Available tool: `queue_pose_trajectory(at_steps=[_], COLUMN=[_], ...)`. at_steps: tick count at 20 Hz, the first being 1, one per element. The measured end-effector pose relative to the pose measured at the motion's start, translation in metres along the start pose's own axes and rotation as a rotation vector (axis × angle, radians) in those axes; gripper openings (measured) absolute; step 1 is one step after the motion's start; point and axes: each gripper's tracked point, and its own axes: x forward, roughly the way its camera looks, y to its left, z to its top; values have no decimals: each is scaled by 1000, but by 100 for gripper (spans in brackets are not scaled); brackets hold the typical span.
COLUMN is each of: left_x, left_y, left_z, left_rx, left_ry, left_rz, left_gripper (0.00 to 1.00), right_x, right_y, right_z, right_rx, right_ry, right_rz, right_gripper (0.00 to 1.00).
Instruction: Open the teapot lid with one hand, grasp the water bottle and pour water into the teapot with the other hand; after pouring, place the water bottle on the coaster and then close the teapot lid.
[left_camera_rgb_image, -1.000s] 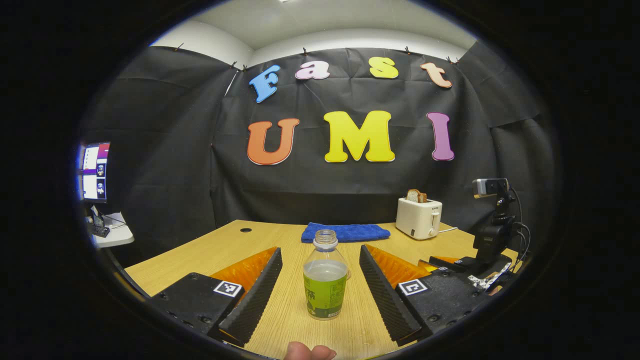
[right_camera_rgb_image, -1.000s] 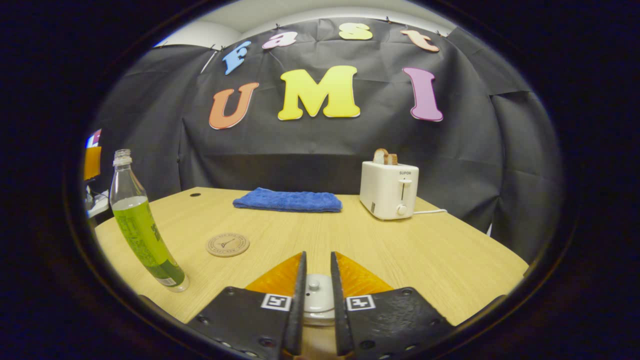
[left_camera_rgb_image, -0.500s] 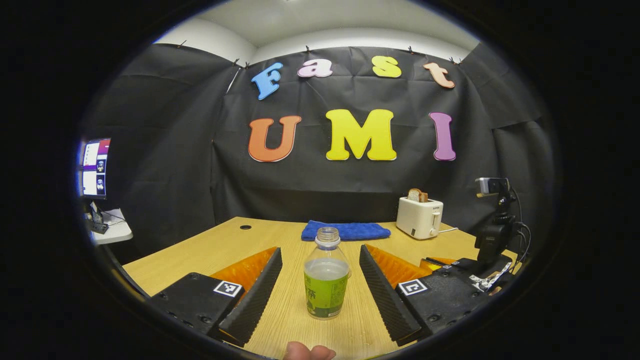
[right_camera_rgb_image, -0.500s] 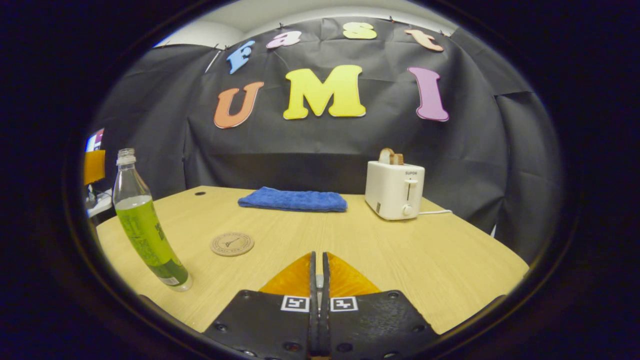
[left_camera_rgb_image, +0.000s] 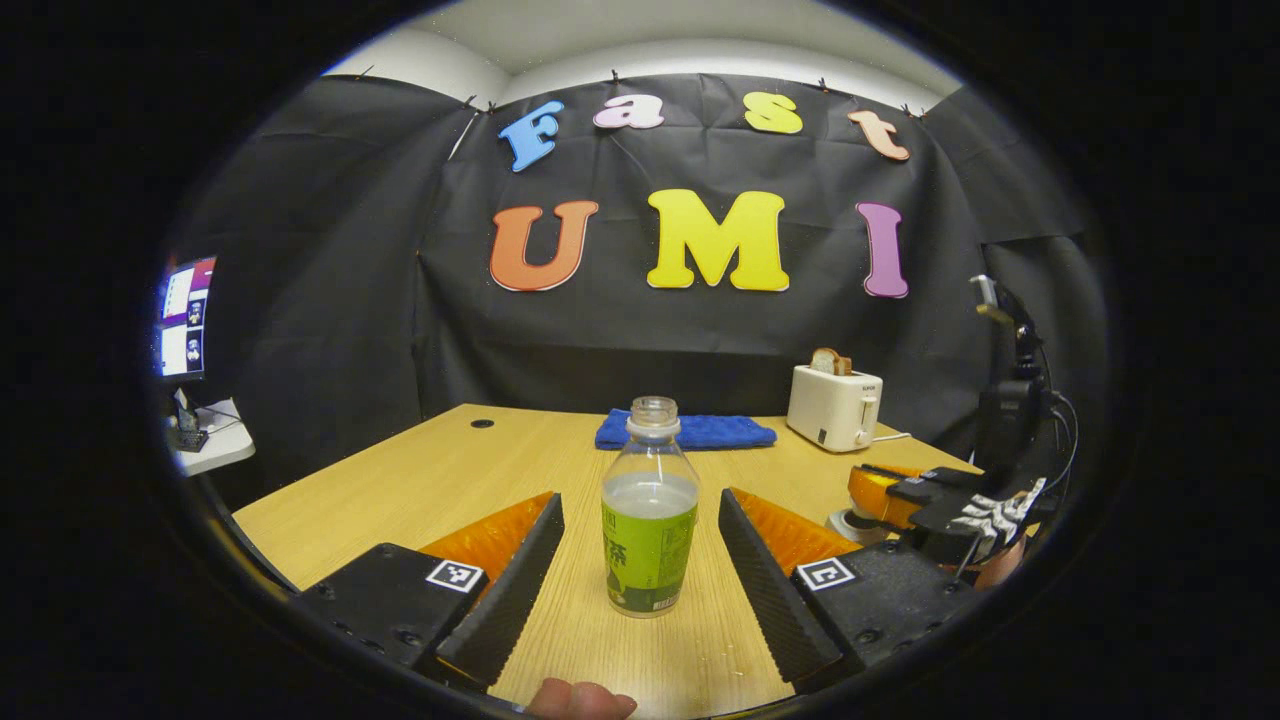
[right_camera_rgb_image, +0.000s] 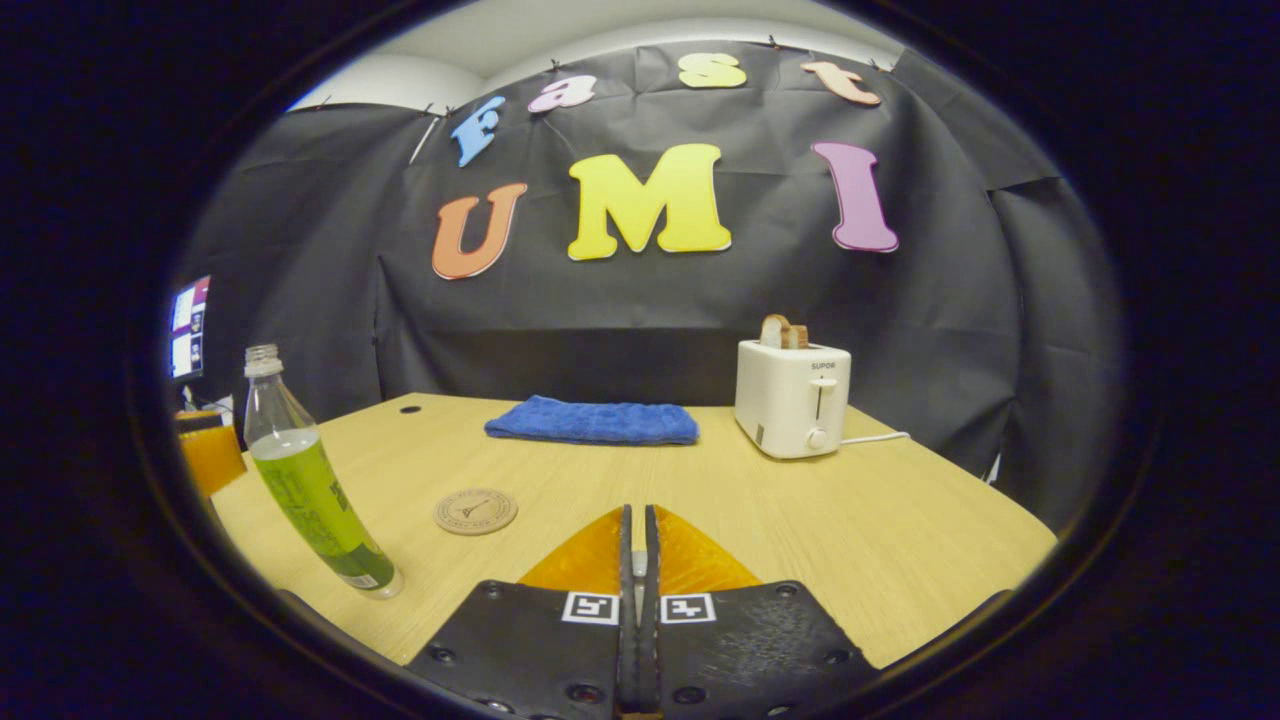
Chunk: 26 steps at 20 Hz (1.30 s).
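Risk lay with the uncapped water bottle (left_camera_rgb_image: 650, 520), which stood upright on the desk (left_camera_rgb_image: 420, 480) between the spread, non-contacting jaws of the left gripper (left_camera_rgb_image: 640, 560): an off-centre closure could topple it, while the right gripper (right_camera_rgb_image: 637, 590) was clenched, its contents hidden.

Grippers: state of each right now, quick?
Left gripper: open, its fingers either side of the water bottle, not touching it.
Right gripper: closed; something pale shows in the slit between the fingers, but what it is cannot be told.

teapot (left_camera_rgb_image: 848, 524) mostly hidden behind right gripper (left_camera_rgb_image: 900, 492)
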Motion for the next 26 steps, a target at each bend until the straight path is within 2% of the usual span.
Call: queue_pose_trajectory(at_steps=[6,15,21,24,26], left_x=[18,44,48,52,49], left_y=[-7,-3,2,8,9], left_z=[-25,-68,-71,-69,-62], left_rx=[-27,-20,-1,42,103], left_ry=[57,161,178,186,193], left_rz=[-26,-6,15,32,46], left_gripper=[98,98,97,82,79], right_x=[-19,-36,-41,-41,-42], right_y=[-7,-20,-36,-42,-47], right_z=[22,38,38,37,38], right_rx=[-17,-40,-41,-40,-33], right_ry=[-33,-60,-50,-47,-47], right_rz=[5,-6,-23,-23,-21], right_gripper=[1,1,0,0,1])
